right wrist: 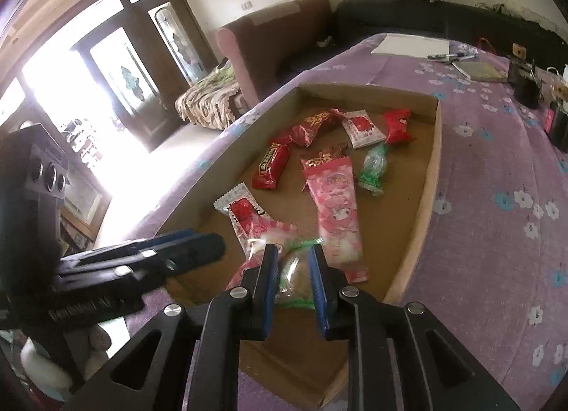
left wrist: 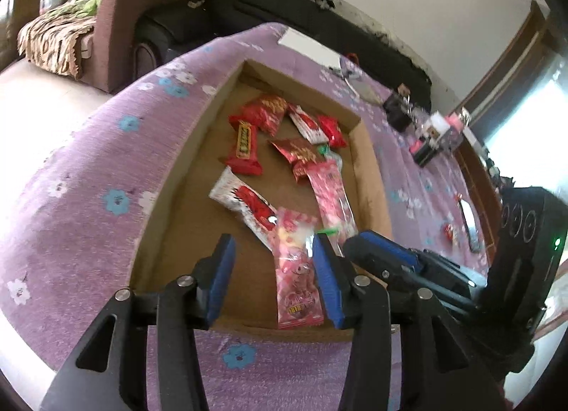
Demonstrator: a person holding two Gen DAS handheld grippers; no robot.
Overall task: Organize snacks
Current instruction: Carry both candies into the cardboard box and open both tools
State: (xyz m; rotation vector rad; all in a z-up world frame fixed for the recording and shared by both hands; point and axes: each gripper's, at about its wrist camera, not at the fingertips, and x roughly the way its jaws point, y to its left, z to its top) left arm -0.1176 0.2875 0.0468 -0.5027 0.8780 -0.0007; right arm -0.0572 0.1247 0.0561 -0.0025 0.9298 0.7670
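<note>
A shallow cardboard box [left wrist: 365, 176] [right wrist: 426, 194] on the purple floral cloth holds several snack packets: red ones [left wrist: 245, 148] [right wrist: 271, 166], pink ones [left wrist: 333, 194] [right wrist: 337, 205], a white-and-red one [left wrist: 245, 201] [right wrist: 243, 214] and a small green one [right wrist: 372, 166]. My left gripper [left wrist: 271, 254] is open over the box's near end, with a pink packet [left wrist: 296, 279] lying between its fingers. My right gripper [right wrist: 293, 261] is shut on a green-edged clear packet [right wrist: 294, 281] with a brownish snack inside, held just above the box. The right gripper also shows in the left wrist view [left wrist: 387, 258].
Past the box on the cloth lie a white paper sheet [right wrist: 411, 45], pens [right wrist: 451, 55], a notebook [right wrist: 482, 70], and dark jars and small items [left wrist: 426, 130]. A pink sofa [left wrist: 117, 20] and black couch [right wrist: 426, 16] stand beyond the table's edge.
</note>
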